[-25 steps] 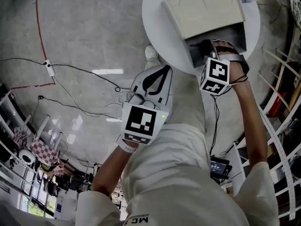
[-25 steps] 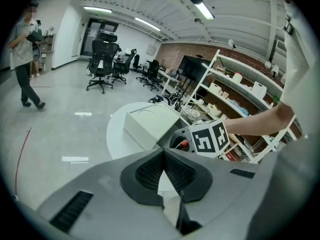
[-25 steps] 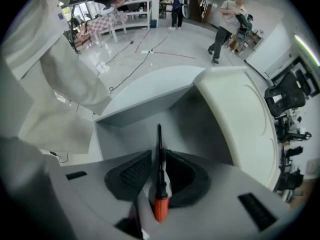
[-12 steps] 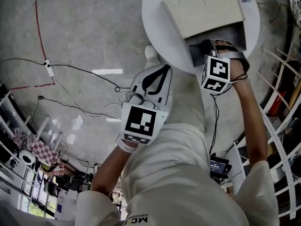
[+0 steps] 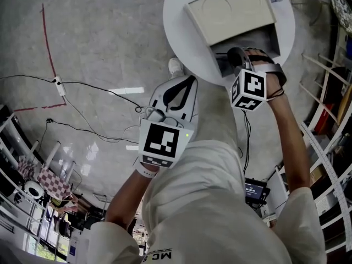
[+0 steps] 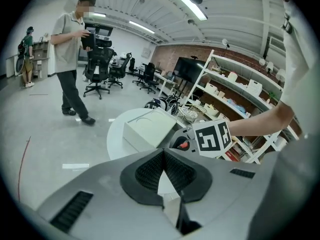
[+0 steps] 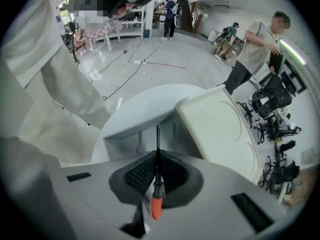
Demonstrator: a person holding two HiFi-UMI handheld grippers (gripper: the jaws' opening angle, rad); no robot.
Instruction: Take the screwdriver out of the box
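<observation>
Clamping the screwdriver [image 7: 156, 204] by its shaft, your right tongs [image 7: 157, 156] held its tip at the open side of the box [image 7: 220, 119], near the table's [image 7: 145, 104] edge. Your left tongs [image 6: 162, 159] were together, empty, off the table. Withdrawal seemed under way; next you needed a straight pull clear of the box.

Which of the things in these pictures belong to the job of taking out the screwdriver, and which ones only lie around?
Belong to the job: screwdriver, clamped in the right gripper; open box; round table under it.

Only around: left gripper, shut and empty; floor cable; red floor line; office chairs; shelves.
</observation>
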